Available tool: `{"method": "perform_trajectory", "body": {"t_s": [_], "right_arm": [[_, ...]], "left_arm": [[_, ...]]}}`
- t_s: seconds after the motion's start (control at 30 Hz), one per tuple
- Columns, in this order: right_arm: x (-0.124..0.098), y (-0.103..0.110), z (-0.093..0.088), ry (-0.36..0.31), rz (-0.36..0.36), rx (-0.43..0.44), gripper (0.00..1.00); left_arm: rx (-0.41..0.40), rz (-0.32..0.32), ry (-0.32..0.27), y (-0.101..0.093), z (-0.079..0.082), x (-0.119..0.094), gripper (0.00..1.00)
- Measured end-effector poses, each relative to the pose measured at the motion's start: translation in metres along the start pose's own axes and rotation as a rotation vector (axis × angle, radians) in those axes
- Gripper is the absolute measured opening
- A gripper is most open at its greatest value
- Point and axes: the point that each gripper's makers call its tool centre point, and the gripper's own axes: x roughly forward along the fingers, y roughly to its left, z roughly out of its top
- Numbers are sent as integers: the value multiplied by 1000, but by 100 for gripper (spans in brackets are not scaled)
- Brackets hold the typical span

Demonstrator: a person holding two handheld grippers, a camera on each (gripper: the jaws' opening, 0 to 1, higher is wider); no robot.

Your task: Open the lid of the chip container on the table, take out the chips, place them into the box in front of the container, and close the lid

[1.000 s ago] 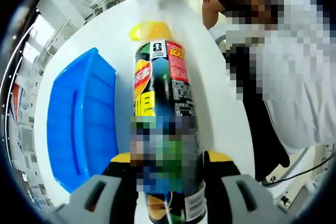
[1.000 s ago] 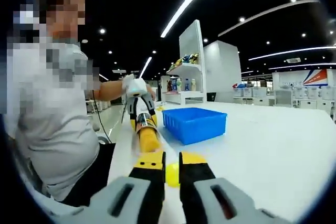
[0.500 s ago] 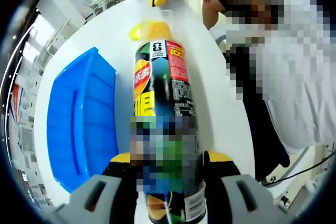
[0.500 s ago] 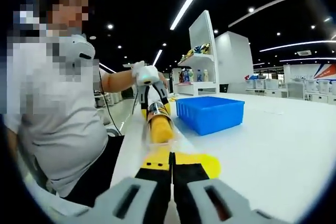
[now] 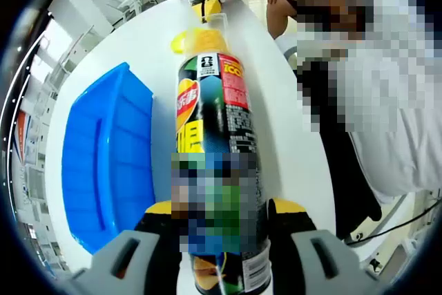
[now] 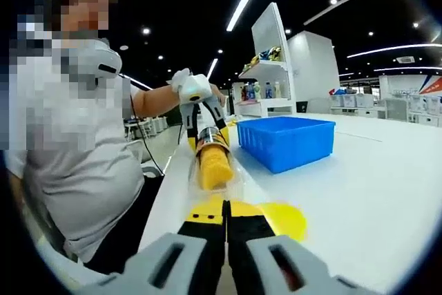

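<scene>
The chip can [image 5: 217, 136] lies on its side on the white table [image 5: 283, 136], and my left gripper [image 5: 224, 208] is shut around its lower body. In the right gripper view the can [image 6: 209, 140] points toward the camera with the left gripper [image 6: 200, 126] behind it. A stack of yellow chips [image 6: 213, 165] sticks out of its open mouth in a clear tray [image 6: 231, 183]. My right gripper [image 6: 226, 206] has its jaws pressed together on the tray's near end. The yellow lid [image 6: 280, 217] lies flat on the table just right of it. The blue box [image 5: 103, 164] stands beside the can.
A person in a light shirt [image 6: 62, 136] sits at the table edge on the can's other side. The blue box [image 6: 289, 141] has open white tabletop [image 6: 373, 184] beyond it. Shelves with goods [image 6: 266, 81] stand far behind.
My right gripper has closed, left the yellow lid lying on the table and moved in to the can's mouth. The can and left gripper have stayed still.
</scene>
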Motion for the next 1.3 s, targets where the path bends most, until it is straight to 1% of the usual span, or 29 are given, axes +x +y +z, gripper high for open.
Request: {"method": "perform_trajectory", "body": {"t_s": [0.03,0.07,0.1,0.13,0.17,0.23,0.37,0.43,0.57,0.7,0.77,0.97,1.07,1.17,1.2,1.23,1.27,1.3], "right_arm": [[2,1,0,2,5,-3,1],[4,-2,-4,19,-5,-26,1],[5,-5,-3,13,-19,-32,1],[8,-9,-1,-1,-32,-7,1],[10,-9,-1,0,-34,-5,1],[14,-6,0,3,-25,-16,1],[23,-1,1,8,-1,-10,1],[32,2,2,22,7,-7,1],[52,12,5,64,37,-31,2],[69,17,8,77,56,-39,2],[78,22,8,74,74,-39,2],[102,26,11,51,95,-45,1],[109,28,12,43,104,-45,1],[114,29,7,60,106,-45,1],[117,30,11,39,108,-32,1],[122,35,13,36,124,-42,1],[123,36,11,57,130,-91,1],[123,34,13,55,119,-88,1]], "left_arm": [[-1,-1,0,0,0,0,50],[-1,-1,0,0,0,0,50],[-5,-6,-3,0,0,0,50],[-13,-9,-4,-1,0,0,50],[-15,-10,-6,-1,0,0,50],[-15,-9,-8,-1,0,0,50],[-16,-7,-6,-1,0,0,50],[-17,-8,-4,0,0,1,50],[-17,-9,-4,-1,0,1,50],[-7,-8,4,-2,0,1,50],[-6,-11,2,-2,0,1,50],[-9,-14,12,-1,0,1,50],[-8,-10,14,-1,0,1,50],[-11,-12,16,0,-1,1,49],[-9,-13,7,-1,1,1,49],[-9,-14,-6,-1,4,2,49],[-12,-17,5,-2,2,1,49],[-14,-18,16,-2,0,1,50]]}}
